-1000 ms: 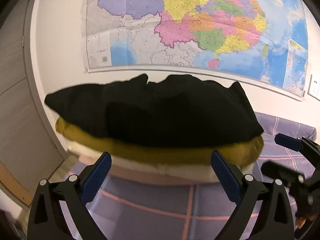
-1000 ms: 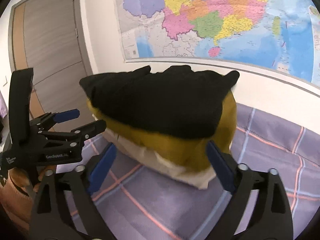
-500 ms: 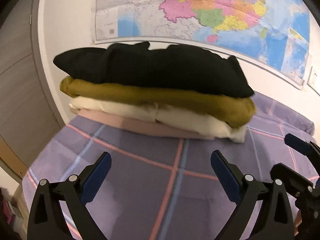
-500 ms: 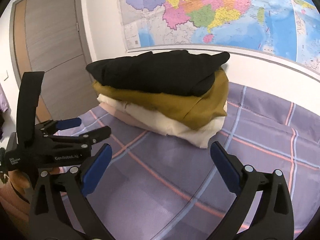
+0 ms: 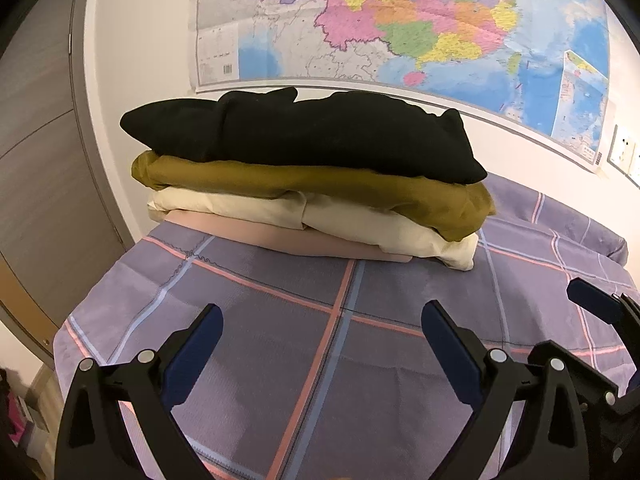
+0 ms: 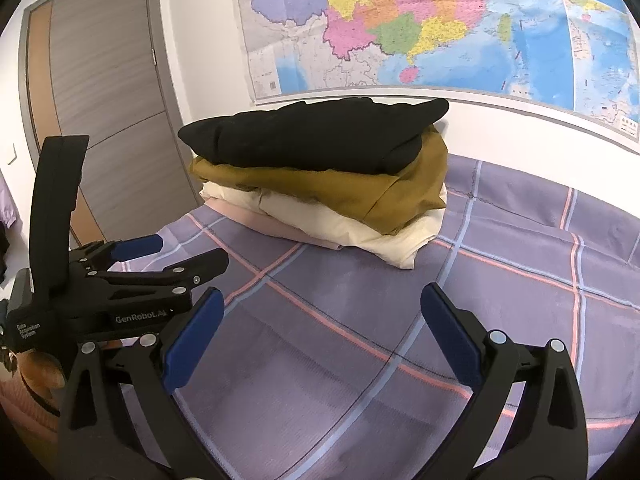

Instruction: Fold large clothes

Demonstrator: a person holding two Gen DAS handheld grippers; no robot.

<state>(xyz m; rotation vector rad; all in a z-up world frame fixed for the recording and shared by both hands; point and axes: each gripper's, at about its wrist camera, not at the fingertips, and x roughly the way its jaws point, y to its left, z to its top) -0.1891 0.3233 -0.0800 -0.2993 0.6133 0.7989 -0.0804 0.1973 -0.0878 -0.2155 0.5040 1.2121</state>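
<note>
Both grippers (image 5: pixel 318 344) (image 6: pixel 320 324) gape wide and empty short of the stack (image 5: pixel 304 176), whose soft, floppy black top (image 5: pixel 320 136) looks best pinched at its near corners

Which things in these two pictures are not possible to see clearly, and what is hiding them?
- Pink garment, both views: the cream garment covers it, only one edge shows.
- Mustard garment: its top lies under the black garment.
- Map lettering, both views: too small to read.
- Right gripper, left view: cut off by the picture edge.
- Bed: its near edge is behind the grippers.
</note>
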